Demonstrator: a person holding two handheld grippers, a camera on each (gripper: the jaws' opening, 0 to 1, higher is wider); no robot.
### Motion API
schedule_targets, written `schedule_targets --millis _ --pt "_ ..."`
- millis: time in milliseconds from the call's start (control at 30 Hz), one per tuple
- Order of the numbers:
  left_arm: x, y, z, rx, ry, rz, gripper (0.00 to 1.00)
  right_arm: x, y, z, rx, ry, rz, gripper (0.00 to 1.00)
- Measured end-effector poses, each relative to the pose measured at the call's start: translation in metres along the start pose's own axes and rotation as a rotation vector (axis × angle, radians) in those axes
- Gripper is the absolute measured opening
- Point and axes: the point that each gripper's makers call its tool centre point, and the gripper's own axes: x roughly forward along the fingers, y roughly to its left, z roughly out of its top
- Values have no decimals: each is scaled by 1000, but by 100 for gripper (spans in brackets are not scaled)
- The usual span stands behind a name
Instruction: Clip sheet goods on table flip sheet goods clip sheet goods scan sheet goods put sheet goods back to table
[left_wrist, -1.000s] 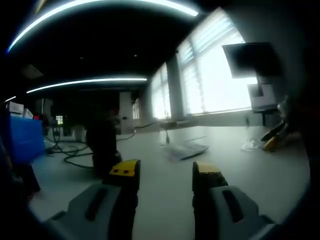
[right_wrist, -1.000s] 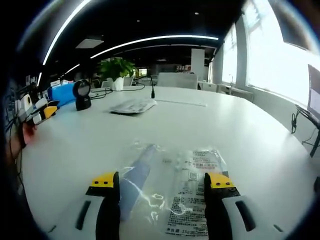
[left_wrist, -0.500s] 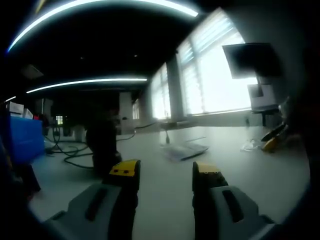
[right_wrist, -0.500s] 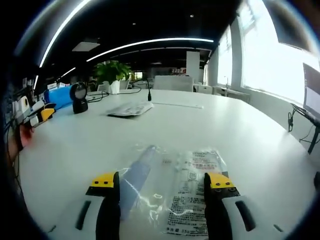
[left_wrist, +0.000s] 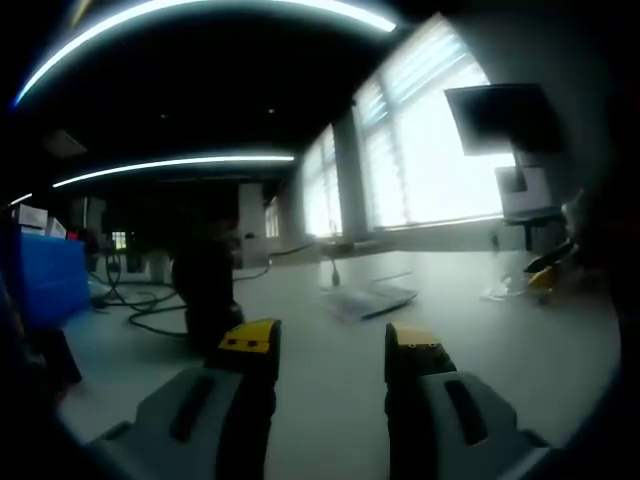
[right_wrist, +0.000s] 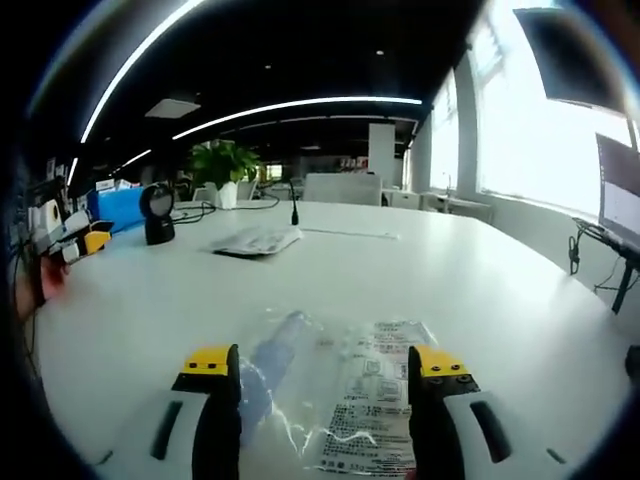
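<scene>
In the left gripper view, the left gripper (left_wrist: 325, 350) is seen with its two yellow-tipped jaws spread apart and nothing between them, held low over the white table (left_wrist: 330, 400). Ahead of it and slightly to the right a flat packet (left_wrist: 368, 298) lies on the table, and to the left a dark scanner (left_wrist: 205, 290) stands beside a blue box (left_wrist: 48, 278). At the far right of this view the other gripper's yellow tip (left_wrist: 541, 279) is made out above what may be a clear bag, though the picture is too dim there for certainty. In the right gripper view, the right gripper (right_wrist: 325, 365) is shown with its jaws spread wide and gripping nothing. The clear plastic bag (right_wrist: 345, 395), a flat sheet with a printed label on its right half and a bluish strip on its left, lies flat on the table directly under and just ahead of these jaws, its near edge falling between them. Its long axis is judged to run along the jaws, away from the camera, with the label text reading towards the gripper. The right gripper is plainly the nearer one, so the first clip is judged to fall to it, by a lowering onto the near edge. The scanner (right_wrist: 157, 213) stands well apart to the left, past a second flat packet (right_wrist: 255, 240).
</scene>
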Motion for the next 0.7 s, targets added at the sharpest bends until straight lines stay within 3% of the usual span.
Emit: schedule_targets --millis 367,500,700 --pt "0 0 -1 4 4 3 34 -3 -15 16 15 -40 -3 59" --pt "0 1 0 4 3 4 34 -4 -22 18 -49 -28 -24 57" --pt "0 0 0 3 2 2 34 -2 -30 25 -57 -29 -14 56"
